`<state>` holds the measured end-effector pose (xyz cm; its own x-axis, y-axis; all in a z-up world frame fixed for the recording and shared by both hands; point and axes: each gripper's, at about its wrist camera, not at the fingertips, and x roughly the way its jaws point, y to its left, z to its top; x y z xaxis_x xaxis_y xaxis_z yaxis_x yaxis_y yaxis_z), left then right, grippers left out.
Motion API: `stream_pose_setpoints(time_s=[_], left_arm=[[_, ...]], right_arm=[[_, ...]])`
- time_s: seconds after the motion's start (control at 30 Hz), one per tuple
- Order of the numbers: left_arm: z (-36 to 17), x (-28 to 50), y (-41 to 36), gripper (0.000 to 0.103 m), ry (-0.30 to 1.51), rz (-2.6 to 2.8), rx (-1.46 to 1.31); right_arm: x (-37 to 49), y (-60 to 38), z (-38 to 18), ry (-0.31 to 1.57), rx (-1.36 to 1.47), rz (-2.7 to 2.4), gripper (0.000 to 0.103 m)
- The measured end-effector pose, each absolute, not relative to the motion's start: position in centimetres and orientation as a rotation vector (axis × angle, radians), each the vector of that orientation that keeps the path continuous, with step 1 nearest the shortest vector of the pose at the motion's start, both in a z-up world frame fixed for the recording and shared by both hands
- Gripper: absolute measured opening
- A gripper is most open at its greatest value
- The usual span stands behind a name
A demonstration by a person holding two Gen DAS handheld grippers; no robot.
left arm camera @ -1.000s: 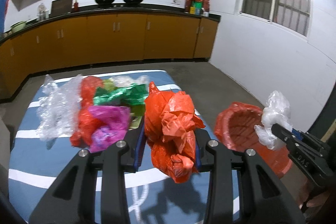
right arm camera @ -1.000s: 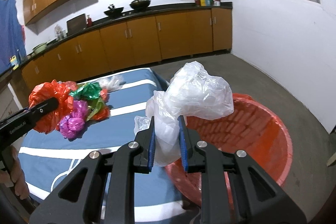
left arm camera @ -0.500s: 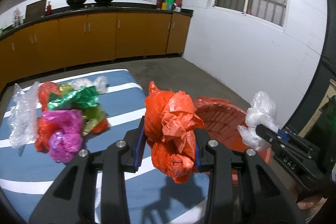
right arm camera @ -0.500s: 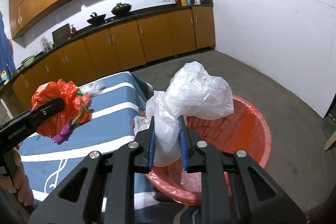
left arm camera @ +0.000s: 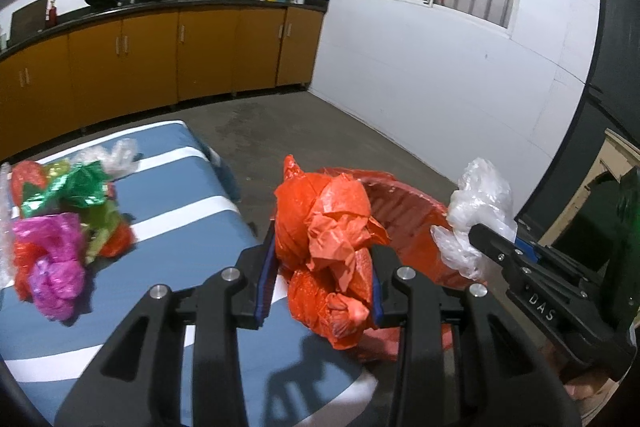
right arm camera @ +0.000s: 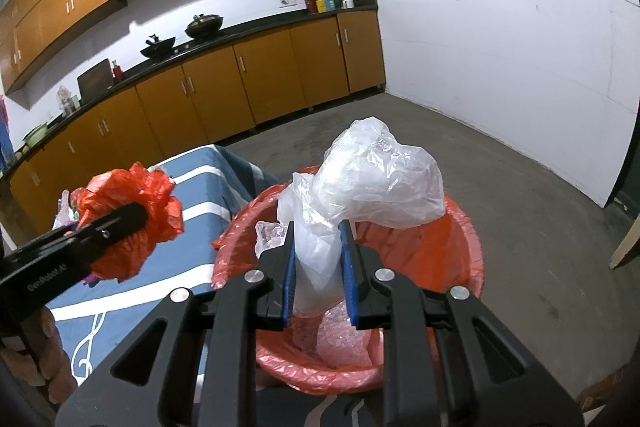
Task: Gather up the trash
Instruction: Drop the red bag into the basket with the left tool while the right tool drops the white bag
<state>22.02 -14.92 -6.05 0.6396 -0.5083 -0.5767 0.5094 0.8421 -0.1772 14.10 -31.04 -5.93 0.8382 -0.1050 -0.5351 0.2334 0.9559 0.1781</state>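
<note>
My left gripper [left arm camera: 322, 267] is shut on a crumpled orange plastic bag [left arm camera: 332, 247] and holds it above the table's right edge, beside the red bin [left arm camera: 404, 223]. My right gripper [right arm camera: 318, 267] is shut on a clear plastic bag [right arm camera: 372, 183] and holds it over the bin [right arm camera: 456, 247], which is lined with red plastic and has clear plastic at the bottom. The right gripper with its clear bag shows in the left wrist view [left arm camera: 480, 211]. The left gripper with the orange bag shows in the right wrist view [right arm camera: 128, 219].
A pile of pink, green, red and clear plastic trash [left arm camera: 68, 219] lies on the blue-and-white striped table [left arm camera: 180, 227] at the left. Orange kitchen cabinets [right arm camera: 240, 83] line the far wall. Grey concrete floor [right arm camera: 520, 195] surrounds the bin.
Both grippers have swung to the right with their bags, away from the trash pile. The right gripper has come over the bin and the left has neared the bin's rim.
</note>
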Motion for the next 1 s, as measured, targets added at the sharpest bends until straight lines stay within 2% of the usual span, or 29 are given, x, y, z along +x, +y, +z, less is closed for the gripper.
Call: stream_pose_setpoints(time_s=[0.7, 0.83, 0.87, 1.0], left_arm=[[-7.8, 25.1, -20.7, 0.037, 0.681, -0.672, 0.041], [-7.8, 25.5, -21.1, 0.039, 0.679, -0.674, 0.039], [-7.9, 25.6, -21.1, 0.043, 0.680, -0.673, 0.038], [-8.4, 26.0, -21.0, 0.050, 0.699, -0.670, 0.018]], right_arm=[[14.4, -34.3, -6.7, 0.531, 0.284, -0.233, 0.020], [14.5, -34.6, -6.8, 0.532, 0.291, -0.224, 0.021], [14.6, -34.8, -6.8, 0.528, 0.293, -0.224, 0.022], [14.4, -34.9, -7.0, 0.525, 0.303, -0.225, 0.044]])
